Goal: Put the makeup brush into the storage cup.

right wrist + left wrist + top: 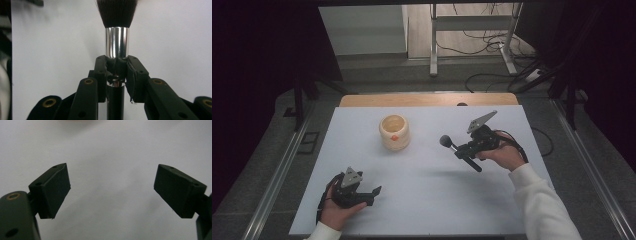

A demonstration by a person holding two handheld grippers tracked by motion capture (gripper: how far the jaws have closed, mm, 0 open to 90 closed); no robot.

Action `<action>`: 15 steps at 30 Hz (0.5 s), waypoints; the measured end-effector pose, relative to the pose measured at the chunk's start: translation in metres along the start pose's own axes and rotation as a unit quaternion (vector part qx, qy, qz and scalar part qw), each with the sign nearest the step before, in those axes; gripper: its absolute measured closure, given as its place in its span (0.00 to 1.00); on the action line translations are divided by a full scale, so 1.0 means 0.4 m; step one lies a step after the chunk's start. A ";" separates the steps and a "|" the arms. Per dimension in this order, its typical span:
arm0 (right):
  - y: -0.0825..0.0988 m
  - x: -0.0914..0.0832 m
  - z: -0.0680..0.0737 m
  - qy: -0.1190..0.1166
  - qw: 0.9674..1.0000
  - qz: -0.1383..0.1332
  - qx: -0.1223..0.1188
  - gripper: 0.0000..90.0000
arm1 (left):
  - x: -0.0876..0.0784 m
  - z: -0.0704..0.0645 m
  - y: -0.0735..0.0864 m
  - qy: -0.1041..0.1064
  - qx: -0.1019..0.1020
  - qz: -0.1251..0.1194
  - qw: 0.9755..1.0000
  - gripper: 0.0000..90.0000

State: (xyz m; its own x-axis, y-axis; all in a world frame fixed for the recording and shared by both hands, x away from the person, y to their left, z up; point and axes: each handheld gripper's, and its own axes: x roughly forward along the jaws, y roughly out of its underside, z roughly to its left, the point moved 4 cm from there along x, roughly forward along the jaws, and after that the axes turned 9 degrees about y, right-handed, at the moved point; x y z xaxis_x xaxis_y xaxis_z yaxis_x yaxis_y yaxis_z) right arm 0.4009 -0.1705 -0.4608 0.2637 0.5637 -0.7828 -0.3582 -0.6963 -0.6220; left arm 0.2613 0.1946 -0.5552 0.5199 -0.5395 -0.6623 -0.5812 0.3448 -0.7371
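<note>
A makeup brush (451, 144) with dark bristles, a silver ferrule (117, 42) and a black handle is held above the white table by my right gripper (462, 149), whose jaws are shut on the brush just below the ferrule. The bristle end points left toward a cream round holder (394, 132) with a small orange mark on its front. In the right gripper view the bristles (117, 12) rise at the top. My left gripper (374, 192) rests near the table's front left, open with nothing between its fingers (53, 190).
The white table top (422, 200) lies over a wooden board whose far edge (427, 99) shows behind it. Metal rails run along both sides. Beyond the table stand a desk frame (472, 35) and loose cables (492, 47) on the floor.
</note>
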 end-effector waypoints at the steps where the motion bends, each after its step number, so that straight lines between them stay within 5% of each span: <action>1: 0.006 -0.003 -0.001 0.005 1.000 -0.006 0.011 0.80 | 0.000 0.000 0.000 0.000 0.000 0.000 1.000 0.16; 9: 0.036 -0.011 0.007 0.023 0.997 -0.035 0.058 0.80 | -0.001 0.002 -0.001 -0.003 -0.003 -0.002 1.000 0.16; 15: 0.039 -0.008 0.021 0.029 0.996 -0.042 0.068 0.80 | -0.001 0.004 -0.001 -0.003 -0.004 -0.003 1.000 0.16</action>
State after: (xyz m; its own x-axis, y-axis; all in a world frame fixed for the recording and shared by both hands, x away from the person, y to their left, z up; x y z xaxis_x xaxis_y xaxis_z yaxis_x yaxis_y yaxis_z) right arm 0.3868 -0.1794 -0.4677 0.3480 0.5875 -0.7306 -0.4499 -0.5791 -0.6799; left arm 0.2621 0.1960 -0.5549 0.5279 -0.5366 -0.6583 -0.5832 0.3344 -0.7403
